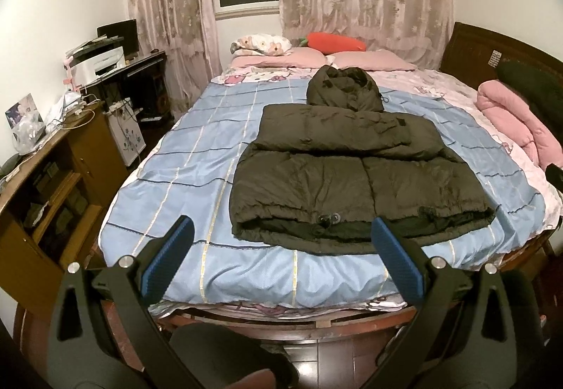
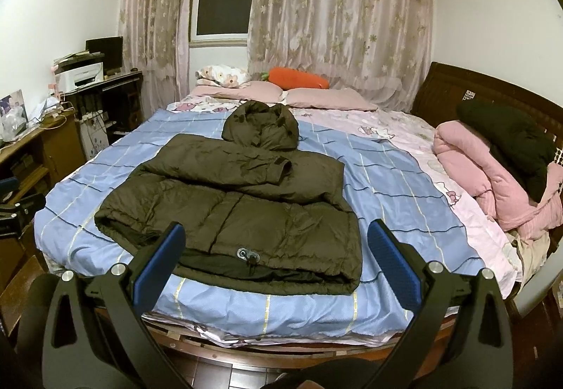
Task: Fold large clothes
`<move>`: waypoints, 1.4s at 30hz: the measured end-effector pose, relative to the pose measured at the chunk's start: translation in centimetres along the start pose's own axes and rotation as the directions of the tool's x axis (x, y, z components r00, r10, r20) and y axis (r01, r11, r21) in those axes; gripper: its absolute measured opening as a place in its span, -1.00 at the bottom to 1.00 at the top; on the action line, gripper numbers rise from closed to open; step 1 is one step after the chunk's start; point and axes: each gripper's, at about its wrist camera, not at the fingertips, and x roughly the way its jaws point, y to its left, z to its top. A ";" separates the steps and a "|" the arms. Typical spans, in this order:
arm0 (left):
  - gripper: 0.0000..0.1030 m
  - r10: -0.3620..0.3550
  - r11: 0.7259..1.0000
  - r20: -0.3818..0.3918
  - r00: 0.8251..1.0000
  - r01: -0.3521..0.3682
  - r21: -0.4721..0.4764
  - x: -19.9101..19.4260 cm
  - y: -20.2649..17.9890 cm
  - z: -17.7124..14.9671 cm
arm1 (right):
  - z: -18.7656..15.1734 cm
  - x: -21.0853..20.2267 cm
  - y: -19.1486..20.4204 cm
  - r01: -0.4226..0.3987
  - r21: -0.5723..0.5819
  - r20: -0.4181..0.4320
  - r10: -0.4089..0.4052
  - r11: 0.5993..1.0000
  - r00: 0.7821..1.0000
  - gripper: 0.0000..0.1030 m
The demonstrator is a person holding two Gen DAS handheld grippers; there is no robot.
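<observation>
Both grippers' jaws gape empty over blue bedspread (image 1: 183,156) bearing dark jacket (image 1: 345,174), curtains (image 2: 337,23) behind.

So the bed (image 2: 404,213) has a blue checked sheet with a pink cartoon-print one showing past it. A dark puffer jacket (image 2: 232,202) lies flat on the blue, hood toward the pink pillows (image 2: 327,96), sleeves folded across the chest. An orange carrot plush (image 2: 299,77) sits on the pillows, and a rolled pink quilt (image 2: 492,184) hugs the right edge.
</observation>
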 end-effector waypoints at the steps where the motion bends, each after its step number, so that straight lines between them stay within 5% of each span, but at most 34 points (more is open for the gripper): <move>1: 0.96 0.002 1.000 0.000 1.000 -0.002 -0.001 0.1 0.0 0.1 | 0.2 0.2 0.0 0.000 -0.002 -0.002 0.000 1.000 1.000 0.97; 11: 0.96 -0.011 1.000 -0.018 1.000 0.011 -0.003 2.6 0.8 3.8 | 3.2 3.1 -0.2 -0.018 -0.008 -0.039 0.017 1.000 0.999 0.97; 22: 0.96 -0.034 0.999 -0.071 0.997 0.037 0.034 11.2 0.6 12.7 | 10.1 11.0 -0.5 -0.095 0.030 -0.082 0.097 0.995 0.992 0.97; 30: 0.96 -0.085 0.995 -0.137 0.987 0.091 0.034 21.5 -0.6 20.3 | 14.6 19.9 -0.1 -0.088 -0.010 -0.134 0.086 0.996 0.987 0.97; 42: 0.96 -0.089 0.984 -0.236 0.968 0.121 0.128 39.3 -5.0 32.1 | 23.7 40.2 -2.7 -0.078 0.026 -0.286 0.082 0.997 0.955 0.97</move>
